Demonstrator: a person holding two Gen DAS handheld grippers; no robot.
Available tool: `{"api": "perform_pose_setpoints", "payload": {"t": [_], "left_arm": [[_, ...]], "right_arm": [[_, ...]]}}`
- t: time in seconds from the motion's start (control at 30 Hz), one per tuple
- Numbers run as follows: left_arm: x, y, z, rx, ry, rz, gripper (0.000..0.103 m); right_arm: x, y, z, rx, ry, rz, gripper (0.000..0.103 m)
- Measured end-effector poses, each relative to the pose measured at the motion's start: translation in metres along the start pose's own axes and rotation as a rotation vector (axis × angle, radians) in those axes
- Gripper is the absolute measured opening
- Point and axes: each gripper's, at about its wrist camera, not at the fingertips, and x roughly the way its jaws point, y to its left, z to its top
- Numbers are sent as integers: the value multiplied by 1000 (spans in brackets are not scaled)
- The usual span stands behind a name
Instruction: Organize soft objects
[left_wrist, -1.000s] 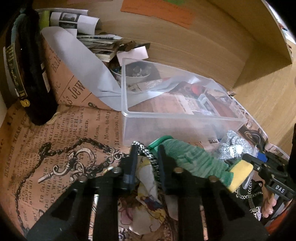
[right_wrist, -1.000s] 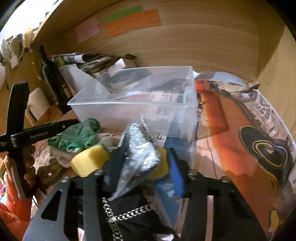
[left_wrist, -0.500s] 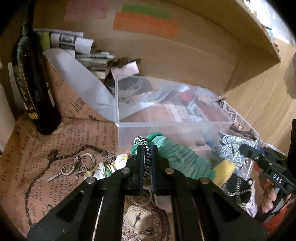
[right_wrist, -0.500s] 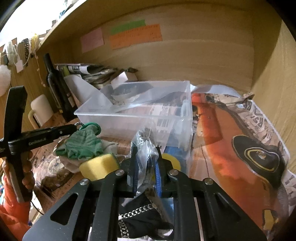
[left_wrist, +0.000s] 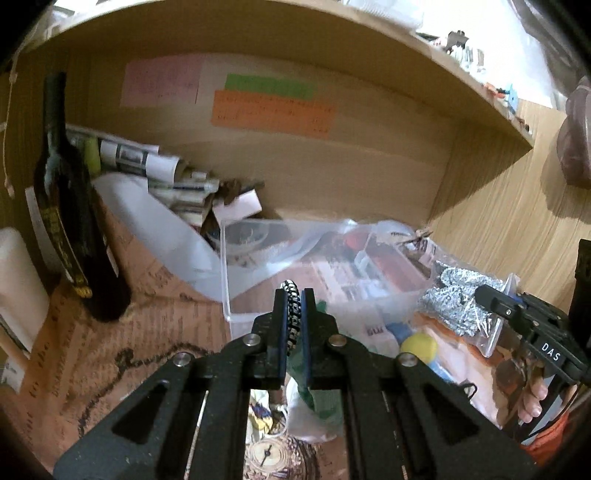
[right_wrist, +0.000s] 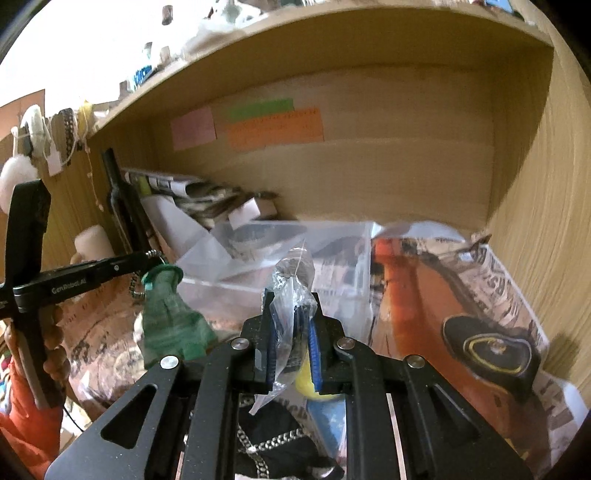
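My left gripper (left_wrist: 293, 299) is shut on a black-and-white braided cord (left_wrist: 293, 312). A green knit pouch (right_wrist: 170, 321) hangs from it, lifted off the shelf in front of the clear plastic bin (left_wrist: 236, 295). My right gripper (right_wrist: 291, 299) is shut on a clear plastic bag (right_wrist: 291, 295). In the left wrist view that bag holds crumpled silver material (left_wrist: 454, 299) and hangs at the right. A yellow foam ball (left_wrist: 418, 345) lies below between the grippers. The bin also shows in the right wrist view (right_wrist: 332, 258), just beyond my right gripper.
A dark wine bottle (left_wrist: 70, 229) stands at the left by a white roll (left_wrist: 18, 288). Rolled newspapers (left_wrist: 147, 166) pile against the back wall. A black fabric with metal chain (right_wrist: 273, 439) lies under my right gripper. Printed paper (right_wrist: 461, 314) lines the shelf.
Both grippers closed, the left on the cord and the right on the bag. Both have lifted and pulled back, so the green pouch and the bag now hang off the shelf.
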Motion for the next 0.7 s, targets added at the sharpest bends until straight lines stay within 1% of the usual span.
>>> {"api": "perform_pose_setpoints", "payload": {"t": [0.17, 0.37, 0.47, 0.6, 0.67, 0.7], "left_arm": [[1, -1, 14, 7, -25, 2, 6], [10, 5, 30, 4, -32, -4, 6], [18, 10, 36, 9, -25, 11, 6], [30, 23, 30, -11, 22, 32, 6], [36, 30, 21, -17, 67, 36, 9], [39, 33, 16, -20, 92, 39, 13]], "right_arm": [[-1, 0, 15, -4, -51, 2, 13], [8, 0, 30, -14, -76, -4, 13], [14, -3, 36, -15, -77, 3, 13], [25, -5, 40, -19, -58, 6, 13], [32, -6, 40, -17, -41, 12, 13], [35, -7, 40, -16, -31, 13, 13]]}}
